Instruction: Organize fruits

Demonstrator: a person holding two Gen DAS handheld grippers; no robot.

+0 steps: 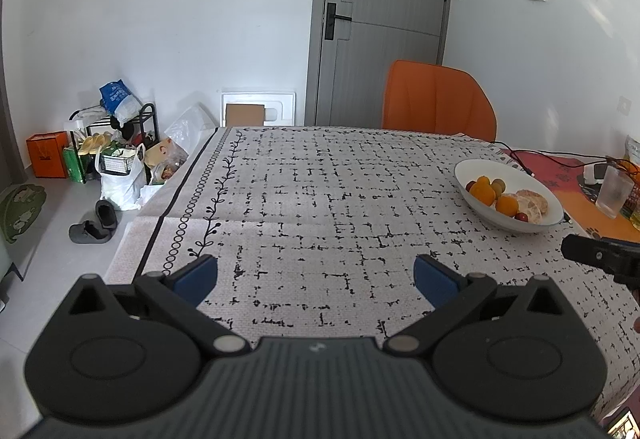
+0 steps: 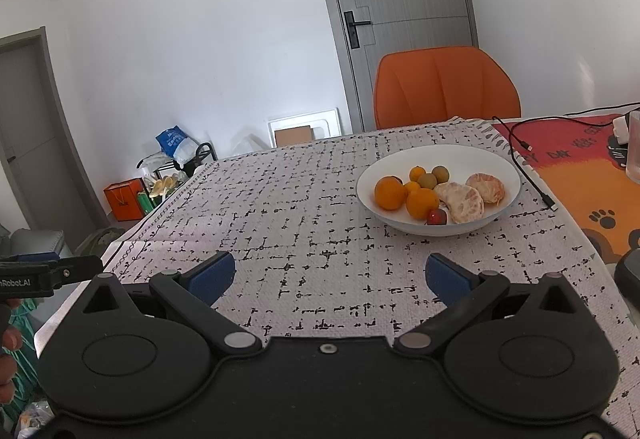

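The fruits [image 2: 436, 191] sit in the white bowl [image 2: 496, 217] ahead and a bit right of your right gripper [image 2: 330, 279], nearer it than your left gripper [image 1: 316, 277]; both have fingers apart, holding nothing, and the small red one may be a cherry.

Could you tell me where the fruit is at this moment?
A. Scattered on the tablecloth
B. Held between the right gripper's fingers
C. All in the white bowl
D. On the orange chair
C: the oranges, peeled pieces and small fruits all sit inside the white bowl, while both the left gripper and the right gripper are open and hold nothing.
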